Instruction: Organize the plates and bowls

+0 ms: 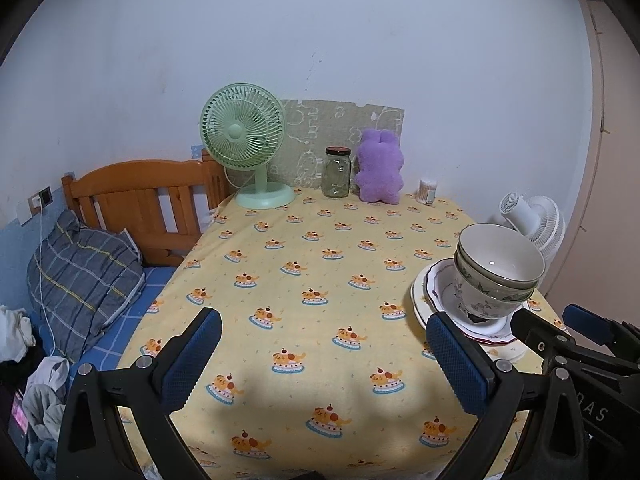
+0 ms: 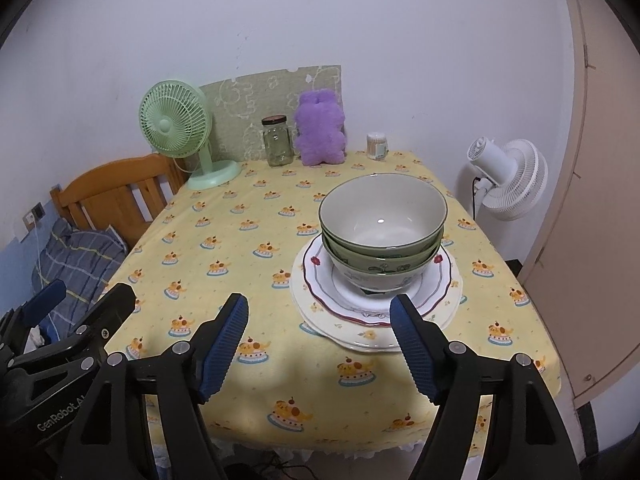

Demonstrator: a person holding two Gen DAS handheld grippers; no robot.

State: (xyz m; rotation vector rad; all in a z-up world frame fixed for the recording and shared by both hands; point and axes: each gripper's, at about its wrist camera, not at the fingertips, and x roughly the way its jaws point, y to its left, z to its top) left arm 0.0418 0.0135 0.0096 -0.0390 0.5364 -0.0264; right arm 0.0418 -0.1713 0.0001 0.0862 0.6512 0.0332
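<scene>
Both tongs, left [image 1: 324, 356] and right [image 2: 320, 344], wide and empty; nested bowls [image 2: 382, 236] on stacked plates [image 2: 376, 312], whole only from the right wrist.

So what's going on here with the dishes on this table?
A person holds a two-finger gripper in each hand, and both the left gripper and right gripper are open and hold nothing. The dishes already sit in one pile on the yellow tablecloth: two nested bowls on a red-rimmed plate, which lies on a larger cream plate. The right gripper is nearer the pile; neither touches it.
</scene>
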